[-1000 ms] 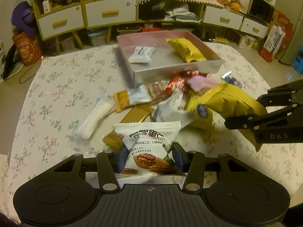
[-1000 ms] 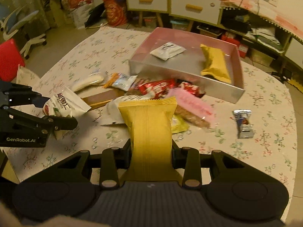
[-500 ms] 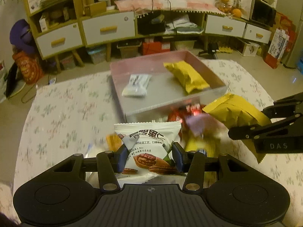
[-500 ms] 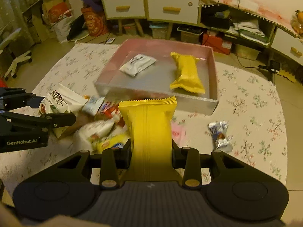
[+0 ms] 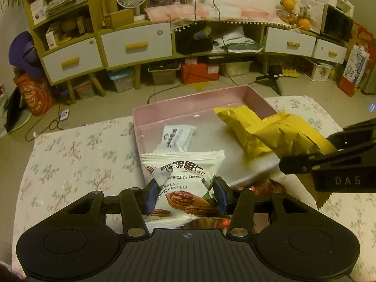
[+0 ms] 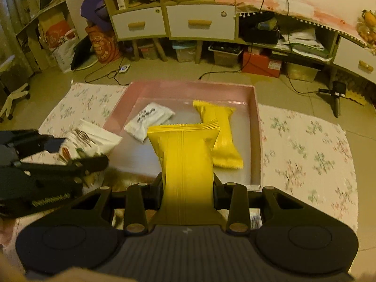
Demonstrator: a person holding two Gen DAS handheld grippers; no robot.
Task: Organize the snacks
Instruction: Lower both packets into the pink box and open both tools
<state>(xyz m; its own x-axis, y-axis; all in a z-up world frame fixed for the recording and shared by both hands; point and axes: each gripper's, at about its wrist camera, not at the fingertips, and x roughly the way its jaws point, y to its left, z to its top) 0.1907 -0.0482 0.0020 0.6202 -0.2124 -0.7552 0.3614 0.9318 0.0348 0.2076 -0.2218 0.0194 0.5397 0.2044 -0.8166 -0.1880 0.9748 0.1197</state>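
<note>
2 snack packets held over the pink tray point(image 6: 256, 127)

My left gripper point(image 5: 184, 193) pinches the white pecan packet point(image 5: 183, 183); my right gripper point(image 6: 188, 185) pinches a yellow packet point(image 6: 185, 155).

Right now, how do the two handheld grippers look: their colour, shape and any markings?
Both are matte black plastic with a ribbed body, two round discs and silver screws. The left gripper has blue finger pads; the right gripper has black ones and reads "DAS" on its side. No cables or sleeves show.

Black plastic throughout. Left claw point(image 5: 183, 196): blue pads point(image 5: 150, 196), ribbed housing, round silver screws, white "GenRobot.AI" lettering on side. Right claw point(image 6: 188, 189): black fingers point(image 6: 237, 203), two round discs, pale "DAS" lettering on side.
</note>
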